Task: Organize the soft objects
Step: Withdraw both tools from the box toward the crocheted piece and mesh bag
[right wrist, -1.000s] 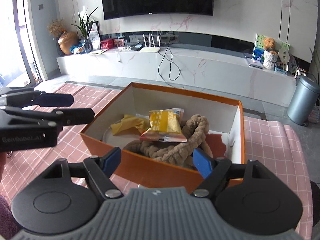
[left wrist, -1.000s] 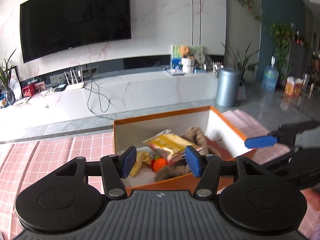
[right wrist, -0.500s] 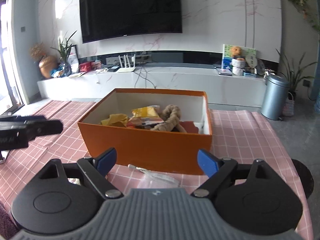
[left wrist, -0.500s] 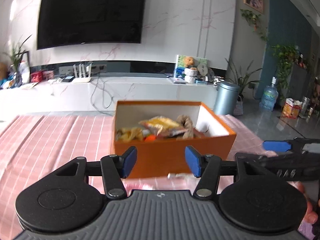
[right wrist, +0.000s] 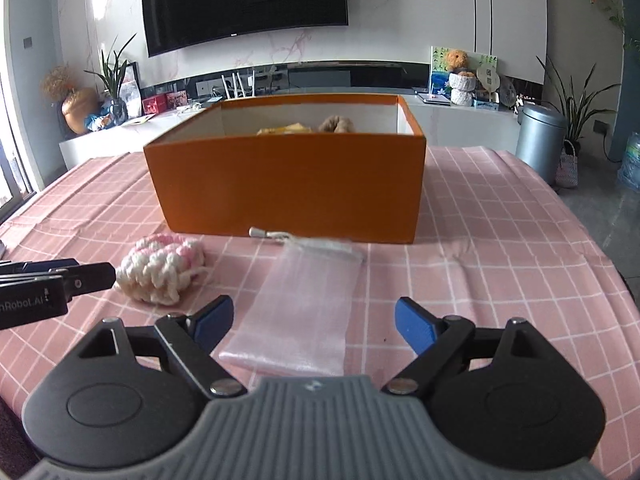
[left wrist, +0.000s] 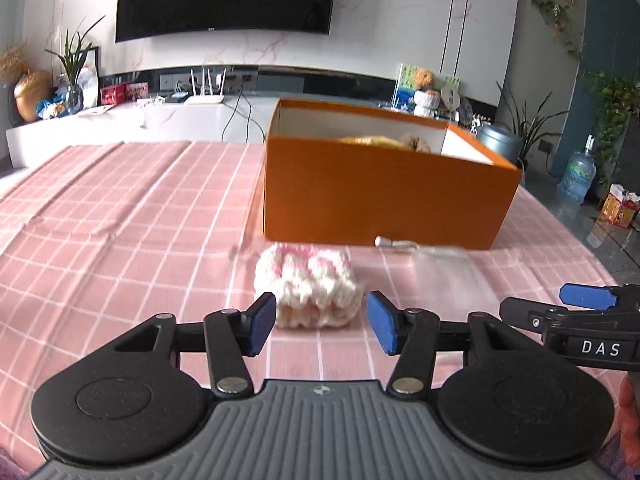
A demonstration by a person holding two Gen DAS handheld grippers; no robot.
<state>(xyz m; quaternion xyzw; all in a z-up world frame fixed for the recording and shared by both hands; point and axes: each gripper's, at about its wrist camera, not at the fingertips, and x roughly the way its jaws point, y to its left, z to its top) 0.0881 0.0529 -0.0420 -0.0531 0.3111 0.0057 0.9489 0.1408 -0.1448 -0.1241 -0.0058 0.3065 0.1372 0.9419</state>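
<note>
A: Left gripper (left wrist: 321, 327) spread wide, straddling knitted bundle (left wrist: 308, 285) near orange box (left wrist: 384, 196), lined up to pinch.
B: Right gripper (right wrist: 313, 322) also released, over mesh pouch (right wrist: 304, 312). 2 items outside.

Readable lettering on the two grippers

"DAS" on the right gripper (left wrist: 586, 297); partial "nRobot.AI" on the left gripper (right wrist: 64, 276).

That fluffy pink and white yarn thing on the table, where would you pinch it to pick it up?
Probably across its middle, from above and the near side. The yarn bundle lies flat on the tablecloth, apart from the orange box. It is squashy, and the open left gripper already lines up with it.
</note>
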